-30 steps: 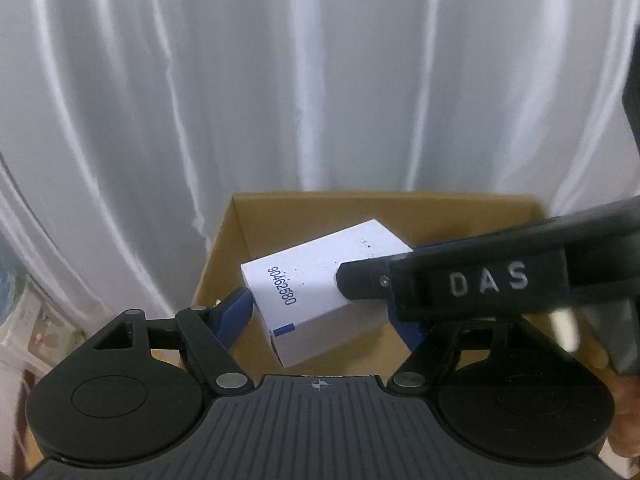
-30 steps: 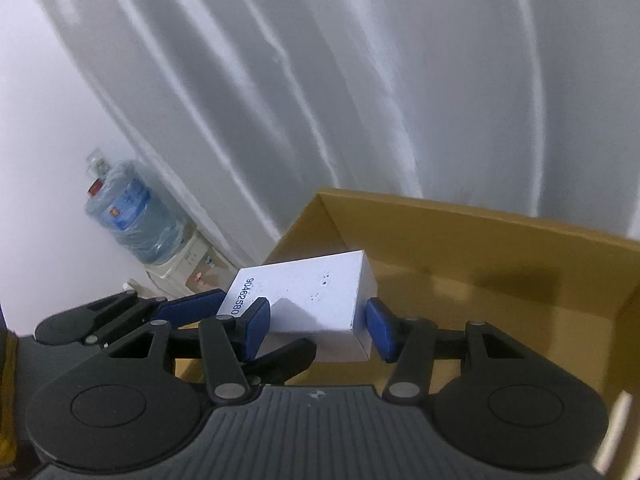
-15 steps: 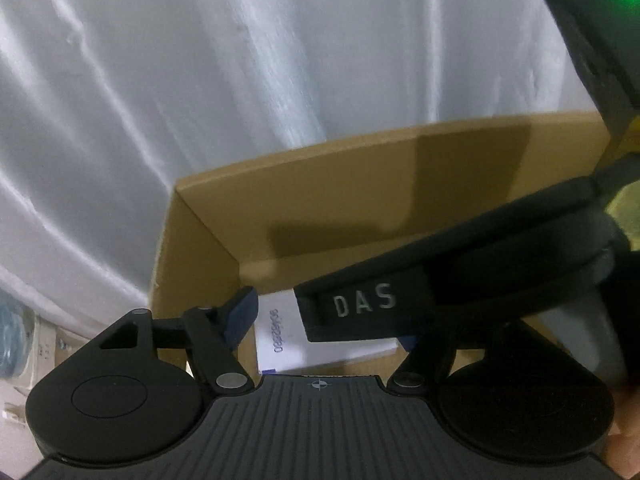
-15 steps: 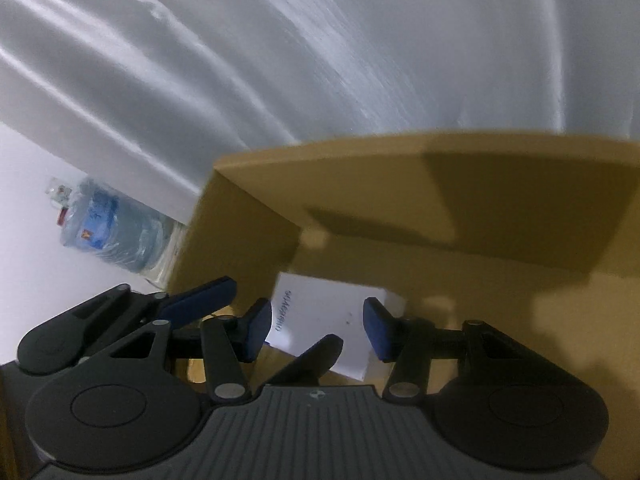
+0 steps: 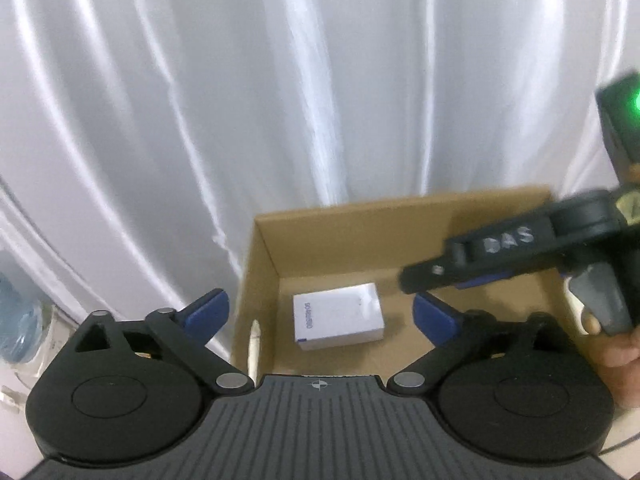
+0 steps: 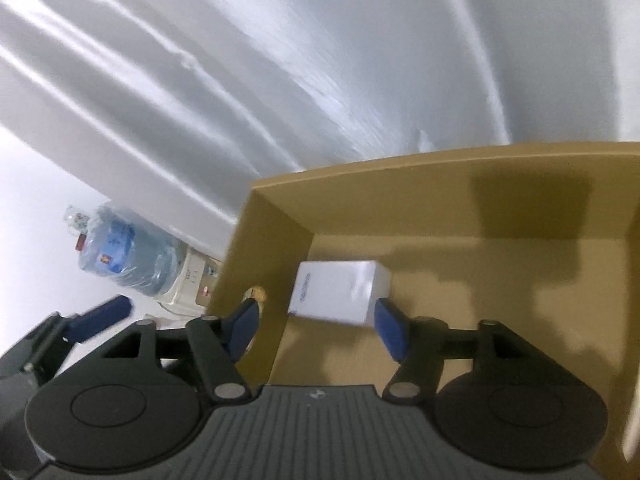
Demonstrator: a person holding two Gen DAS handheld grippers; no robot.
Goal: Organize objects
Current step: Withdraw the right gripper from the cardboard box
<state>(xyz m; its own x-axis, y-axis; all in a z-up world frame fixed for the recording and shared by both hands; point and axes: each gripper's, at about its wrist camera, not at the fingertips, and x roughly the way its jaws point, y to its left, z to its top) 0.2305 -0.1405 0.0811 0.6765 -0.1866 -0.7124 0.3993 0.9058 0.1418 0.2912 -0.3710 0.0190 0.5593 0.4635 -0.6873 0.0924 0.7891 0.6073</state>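
Currently, scene: an open cardboard box point(image 5: 344, 240) stands in front of a pale pleated curtain point(image 5: 280, 100); both grippers point down toward it.
White box, position: the white box point(image 5: 338, 316) lies flat on the floor of the cardboard box, near the left wall and toward the far left corner, with blue printing along its left edge.
White box, contact: neither gripper touches it; it rests free on the cardboard.
Left gripper, state: the left gripper point(image 5: 320, 312) has its jaws spread wide and opening, with nothing clamped; its blue pads point(image 5: 208, 312) stand well to either side of the white box as seen from its own camera.
Left gripper, position: above the near edge of the cardboard box, its left pad outside the box's left wall.
Right gripper, state: the right gripper point(image 6: 316, 326) has its jaws opening at a moderate spread; the pads point(image 6: 390, 334) do not press on anything.
Right gripper, position: in its own view the white box point(image 6: 340, 292) lies just beyond the fingertips; the left pad lines up with the cardboard box's point(image 6: 400, 184) left wall, by a hole in it.
Right gripper, seen from the left wrist: its black body marked "DAS" point(image 5: 508, 256) reaches in from the right above the box, with a green light above it.
Hand: a person's hand point(image 5: 616, 344) grips the right gripper's grey handle at the right edge.
Background: a blue water bottle point(image 6: 120, 252) sits on a dispenser at the left, beyond the box.
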